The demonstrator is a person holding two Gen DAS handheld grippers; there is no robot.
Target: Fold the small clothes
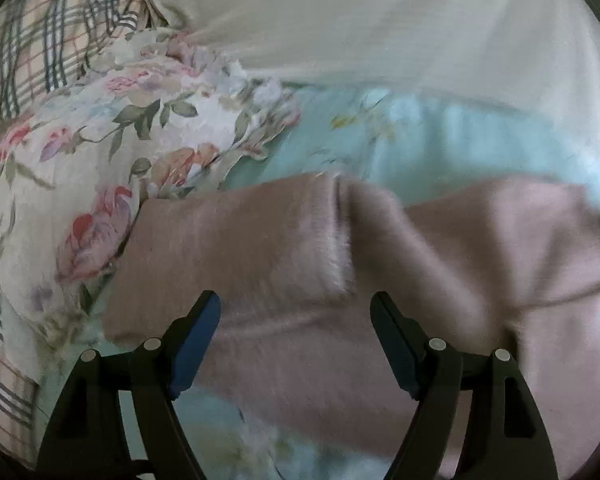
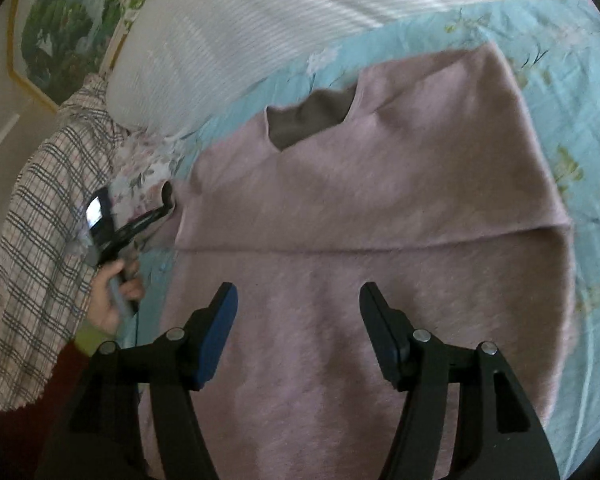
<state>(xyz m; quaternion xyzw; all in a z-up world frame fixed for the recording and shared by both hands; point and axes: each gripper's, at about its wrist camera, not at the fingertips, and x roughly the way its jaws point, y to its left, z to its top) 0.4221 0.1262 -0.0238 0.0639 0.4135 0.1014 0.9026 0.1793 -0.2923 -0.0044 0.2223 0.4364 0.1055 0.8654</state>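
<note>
A fuzzy pink sweater (image 2: 360, 208) lies flat on a light blue floral bedsheet (image 2: 572, 92), neckline (image 2: 312, 116) toward the far side. A fold line runs across its middle. My right gripper (image 2: 298, 296) hovers open and empty over the sweater's lower half. My left gripper (image 1: 296, 304) is open and empty just above the sweater's sleeve (image 1: 240, 240), which lies folded over the body. In the right wrist view the left gripper (image 2: 166, 200) sits at the sweater's left edge, held by a hand (image 2: 112, 296).
A white ribbed pillow (image 2: 228, 40) lies beyond the sweater. A floral cloth (image 1: 112, 152) and a plaid cloth (image 2: 48, 220) lie to the left. A framed picture (image 2: 72, 20) hangs on the wall at far left.
</note>
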